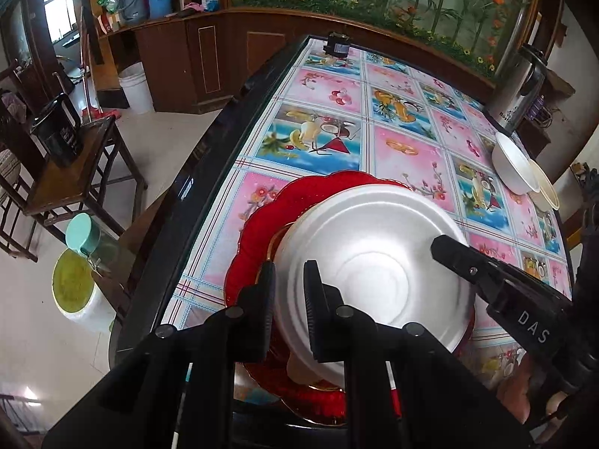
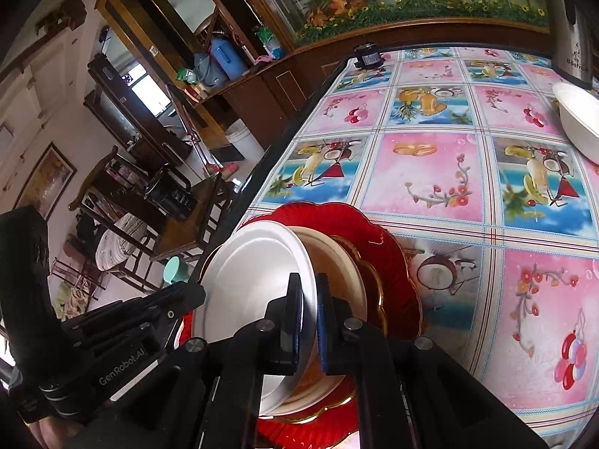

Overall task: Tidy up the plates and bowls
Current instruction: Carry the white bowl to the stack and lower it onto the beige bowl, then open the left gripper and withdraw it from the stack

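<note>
Over red plate [image 1: 254, 247], both grippers angled down, left gripper [image 1: 288, 310] and right gripper [image 2: 309, 321] clamping white bowl [image 1: 374, 262] rim

We are seeing a bowl [image 1: 374, 262] sitting on stacked plates [image 1: 258, 220] near the worktop's [image 1: 404, 157] left edge; two more bowls [image 1: 513, 164] are resting by its right edge.

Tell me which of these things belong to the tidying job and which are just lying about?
Part of the job:
white bowl, gripped by both claws
red plate beneath
white bowls at the far edge

Just lying about:
metal kettle
white bucket
black device
</note>
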